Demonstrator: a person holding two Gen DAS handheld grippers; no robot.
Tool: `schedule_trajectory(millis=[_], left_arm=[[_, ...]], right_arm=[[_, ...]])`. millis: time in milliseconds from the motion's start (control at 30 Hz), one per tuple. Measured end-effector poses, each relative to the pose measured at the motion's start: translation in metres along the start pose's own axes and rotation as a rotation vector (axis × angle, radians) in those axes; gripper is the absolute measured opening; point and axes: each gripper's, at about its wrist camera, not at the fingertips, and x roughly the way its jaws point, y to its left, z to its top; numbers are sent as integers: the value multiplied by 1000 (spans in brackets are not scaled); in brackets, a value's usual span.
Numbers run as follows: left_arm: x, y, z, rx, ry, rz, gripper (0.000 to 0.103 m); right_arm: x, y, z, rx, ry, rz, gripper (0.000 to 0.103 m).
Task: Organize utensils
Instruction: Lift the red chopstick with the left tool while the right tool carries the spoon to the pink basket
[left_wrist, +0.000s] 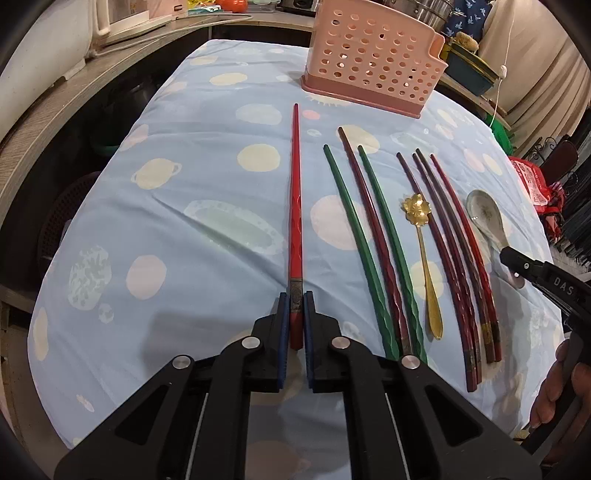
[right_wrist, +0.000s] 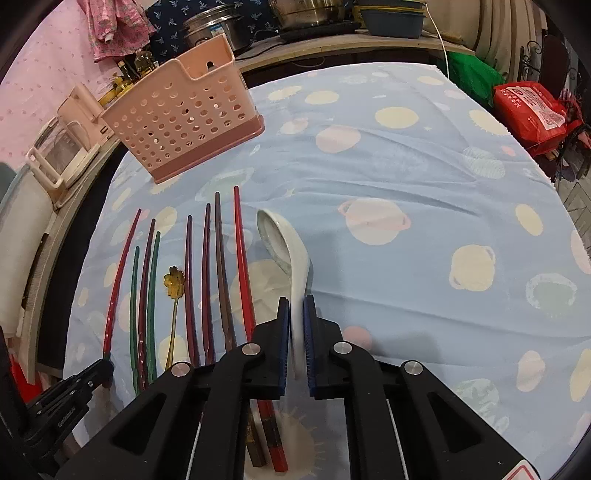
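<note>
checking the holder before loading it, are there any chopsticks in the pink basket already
No, the pink basket looks empty through its open top and holes, and the chopsticks all lie on the tablecloth.

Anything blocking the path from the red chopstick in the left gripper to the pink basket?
Nothing visible. Only bare tablecloth lies between the red chopstick and the pink basket; the other chopsticks and spoons lie off to the right.

Chopsticks (left_wrist: 369, 236): eight. Spoons (left_wrist: 484, 218): two. Basket (left_wrist: 373, 59): one.
</note>
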Motion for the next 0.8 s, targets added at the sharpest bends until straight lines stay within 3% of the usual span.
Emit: schedule_trajectory(millis=[500,800], left_arm=[[-61,-3,-7,12,-109,0,7],[-111,-10,22,33,-227,-1,7]], right_arm=[[-61,-13,-9,10,-87,23,6],[-91,-15,9,6,-157,40,6]])
